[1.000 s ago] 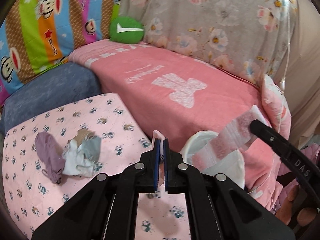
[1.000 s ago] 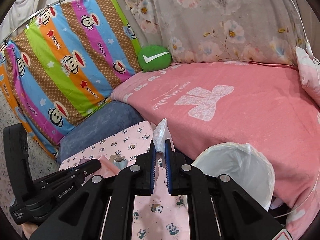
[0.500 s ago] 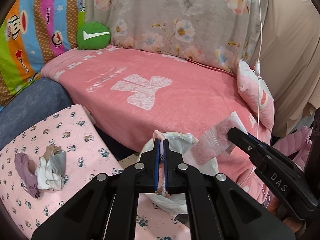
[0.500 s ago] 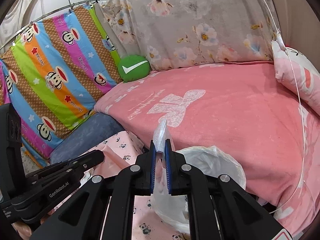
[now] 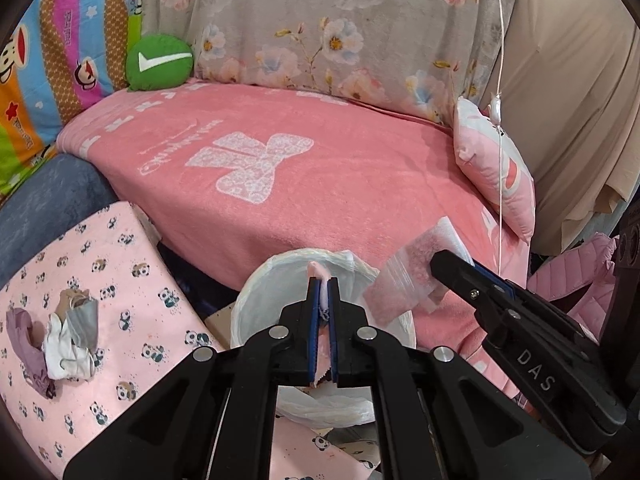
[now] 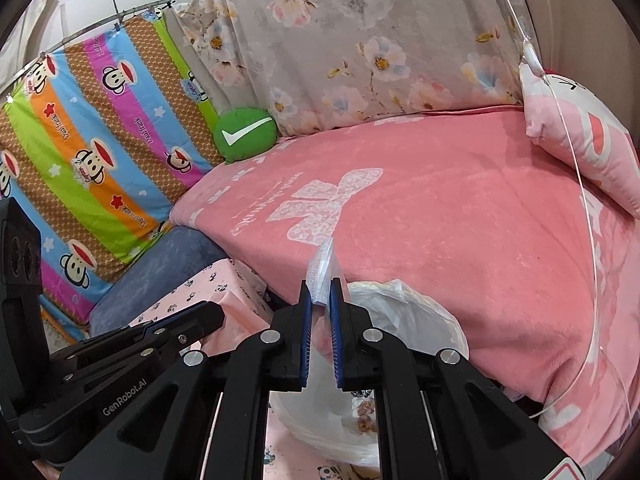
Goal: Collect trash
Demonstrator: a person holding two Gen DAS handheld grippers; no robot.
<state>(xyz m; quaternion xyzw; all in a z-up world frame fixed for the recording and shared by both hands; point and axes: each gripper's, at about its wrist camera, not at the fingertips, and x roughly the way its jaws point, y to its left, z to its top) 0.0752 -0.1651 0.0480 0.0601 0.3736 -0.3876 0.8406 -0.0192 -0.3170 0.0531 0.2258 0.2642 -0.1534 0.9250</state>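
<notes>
My left gripper (image 5: 323,282) is shut on a thin pink wrapper (image 5: 317,269), held right over the mouth of a bin lined with a white bag (image 5: 256,304). My right gripper (image 6: 320,286) is shut on a clear plastic packet (image 6: 322,266), also above that white-bagged bin (image 6: 420,316). In the left wrist view the right gripper (image 5: 440,260) comes in from the right with the clear packet (image 5: 404,276) hanging over the bin's rim. In the right wrist view the left gripper (image 6: 212,314) shows at lower left. Crumpled masks (image 5: 70,338) lie on the panda cloth (image 5: 132,280).
A bed with a pink blanket (image 5: 304,184) stands just behind the bin. A green round cushion (image 5: 159,62) and a pink pillow (image 5: 494,168) rest on it. A thin white cord (image 5: 499,100) hangs at the right. A blue cushion (image 5: 44,208) sits at left.
Both grippers have swung right from over the panda cloth to above the bin, each keeping its piece. The masks have slid to the left edge of the left wrist view.
</notes>
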